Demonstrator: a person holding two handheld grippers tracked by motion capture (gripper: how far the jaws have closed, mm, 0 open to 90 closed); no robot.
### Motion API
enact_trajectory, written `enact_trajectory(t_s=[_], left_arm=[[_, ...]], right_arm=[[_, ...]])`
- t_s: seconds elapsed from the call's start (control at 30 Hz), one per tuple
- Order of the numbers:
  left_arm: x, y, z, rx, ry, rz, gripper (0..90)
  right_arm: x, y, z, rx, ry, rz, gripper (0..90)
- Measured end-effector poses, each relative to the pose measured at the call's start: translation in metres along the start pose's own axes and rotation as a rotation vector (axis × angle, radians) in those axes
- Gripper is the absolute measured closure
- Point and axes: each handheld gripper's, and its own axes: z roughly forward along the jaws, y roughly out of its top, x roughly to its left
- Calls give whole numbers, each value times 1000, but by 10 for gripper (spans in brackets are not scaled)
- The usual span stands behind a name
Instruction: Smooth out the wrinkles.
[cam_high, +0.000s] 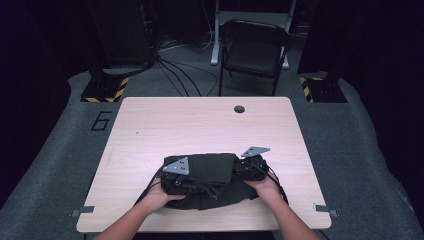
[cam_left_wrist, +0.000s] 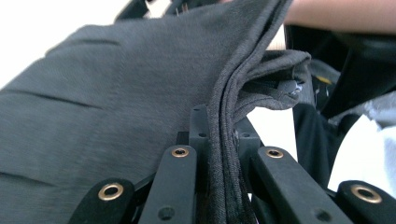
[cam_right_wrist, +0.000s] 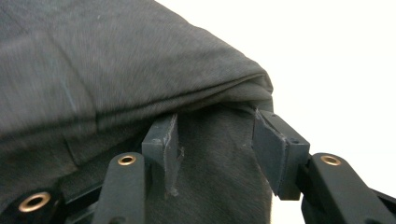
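High view: a dark grey garment (cam_high: 212, 172), folded into a compact bundle, lies on the near half of a light wooden table (cam_high: 200, 125), roughly centred between the left and right edges. The left gripper (cam_high: 176, 172) sits at the bundle's left end and the right gripper (cam_high: 250, 162) at its right end, each topped by a grey three-cornered plate. The person's left hand (cam_high: 159, 196) and right hand (cam_high: 265, 187) come in from the near edge and cover the rear of both tools; black cables trail across the cloth between them. Left gripper view: the jaws of the left gripper (cam_left_wrist: 219, 135) are drawn close together, pinching several stacked layers of the garment (cam_left_wrist: 116, 93) at a folded edge, and the cloth hides the table beyond. A forearm crosses the top right corner. Right gripper view: the jaws of the right gripper (cam_right_wrist: 217, 140) stand apart with the garment (cam_right_wrist: 93, 60) draped over and between them; whether they press it cannot be told. On the table's far side a round cable hole (cam_high: 239, 109) is set near the edge. Beyond the table, on grey floor, stand a dark folding chair (cam_high: 254, 50), two black stand bases with yellow-black hazard tape (cam_high: 105, 89), loose cables, and a floor marking "6" (cam_high: 101, 120) at the far left.
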Motion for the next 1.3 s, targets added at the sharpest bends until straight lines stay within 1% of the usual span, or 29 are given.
enact_trajectory(t_s=[0.03, 0.1, 0.17, 0.2, 0.23, 0.27, 0.3, 0.33, 0.4, 0.47, 0.53, 0.57, 0.6, 0.63, 0.77, 0.83, 0.87, 0.9, 1.0, 1.07, 1.1, 1.13, 1.2, 1.27, 1.3], left_arm=[[-1, -2, 3, 13, 0, 3, 820], [-3, -6, 8, 29, 0, 4, 818], [-4, -10, 11, 40, -2, 3, 813], [-4, -11, 12, 45, -4, 3, 809], [-4, -12, 14, 43, 1, 3, 804], [-4, -13, 15, 51, -3, 3, 797], [-4, -14, 16, 50, 2, 0, 786], [-4, -15, 16, 58, -3, -1, 773], [-4, -16, 17, 58, 0, -9, 750], [-4, -17, 16, 63, -9, -19, 710], [-4, -18, 15, 66, -2, -23, 666], [-4, -18, 14, 70, 2, -31, 637], [-4, -18, 13, 78, 1, -33, 600], [-4, -19, 12, 79, 6, -51, 573], [-4, -20, 2, 72, 13, -81, 431], [-4, -21, -4, 61, 18, -89, 387], [-5, -21, -8, 52, 18, -94, 369], [-4, -21, -13, 45, 18, -98, 354], [-3, -22, -25, 13, 45, -105, 341], [0, -23, -32, 2, 60, -111, 337], [2, -24, -35, -7, 78, -112, 336], [4, -25, -38, -14, 84, -127, 336], [8, -27, -44, -30, 111, -145, 336], [12, -29, -49, -50, 133, -157, 332], [14, -30, -52, -51, 144, -159, 331]], right_arm=[[0, 0, -2, 3, -3, 4, 507], [-1, 1, -7, -12, -15, 16, 509], [-4, 2, -13, -33, -18, 28, 510], [-4, 3, -17, -50, -19, 44, 509], [-4, 4, -20, -70, -12, 59, 507], [-3, 5, -22, -81, 2, 69, 506], [-1, 6, -23, -96, 11, 63, 504], [3, 7, -22, -105, 37, 63, 501], [12, 9, -20, -114, 84, 32, 496], [20, 11, -18, -110, 121, -4, 494], [25, 11, -13, -92, 148, -38, 493], [26, 10, -11, -86, 155, -44, 491], [27, 9, -9, -72, 161, -40, 491], [26, 8, -7, -65, 162, -44, 490], [23, 3, 0, -32, 179, -27, 486], [23, 1, 4, -14, 184, -16, 485], [23, 1, 5, -8, 181, -27, 484], [24, 1, 6, -1, 180, -21, 484], [25, 0, 9, 9, 176, -33, 484], [25, 0, 9, 16, 171, -38, 484], [26, 0, 9, 16, 170, -34, 483], [26, 0, 9, 17, 170, -36, 483], [26, -1, 9, 18, 169, -37, 483], [26, 0, 9, 16, 166, -46, 483], [27, 0, 9, 18, 166, -48, 483]])
